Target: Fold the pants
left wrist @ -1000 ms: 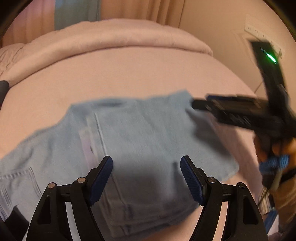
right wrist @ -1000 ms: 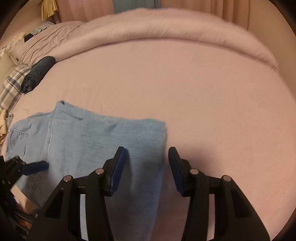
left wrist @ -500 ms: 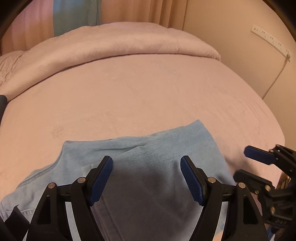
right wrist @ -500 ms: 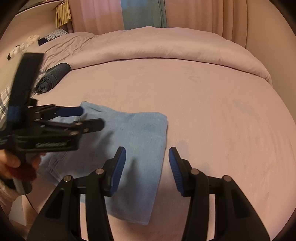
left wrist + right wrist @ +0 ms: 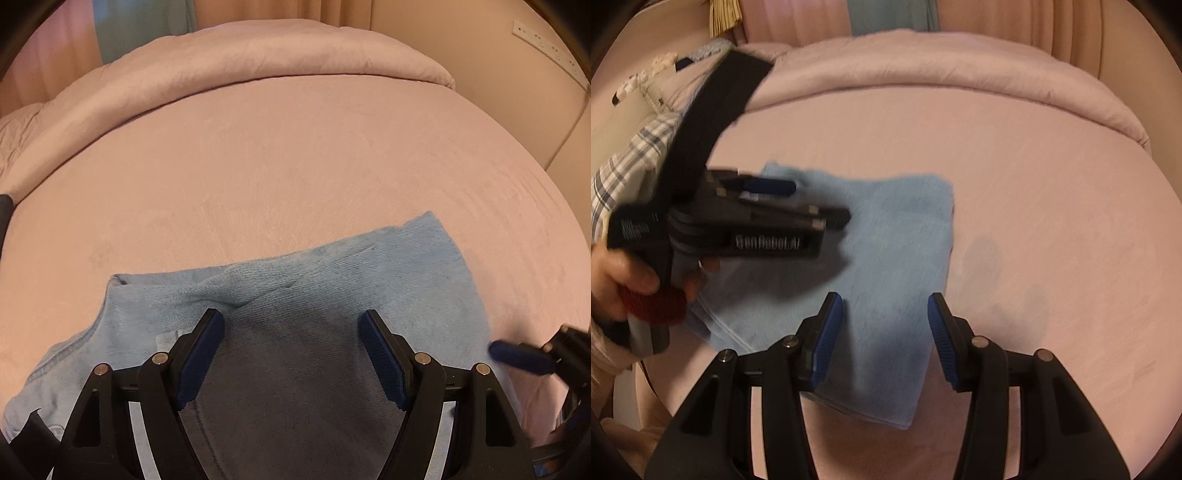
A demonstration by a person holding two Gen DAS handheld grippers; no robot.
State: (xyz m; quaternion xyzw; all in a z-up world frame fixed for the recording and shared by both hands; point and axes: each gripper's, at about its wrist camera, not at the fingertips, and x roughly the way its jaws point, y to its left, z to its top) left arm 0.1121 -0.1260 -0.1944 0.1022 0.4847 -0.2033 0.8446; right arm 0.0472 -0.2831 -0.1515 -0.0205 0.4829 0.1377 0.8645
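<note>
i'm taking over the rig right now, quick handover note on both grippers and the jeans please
Left gripper: open, empty, above the jeans.
Right gripper: open, empty, over the right part of the jeans.
Jeans: light blue denim, lying folded into a compact stack on the pink bed sheet, nothing gripping them.
Done: the jeans look folded over at least once; the right edge is neat.
Left: the left part, in the left wrist view, looks looser and uneven. Probably one more fold or a tidy-up there, then set aside.
</note>
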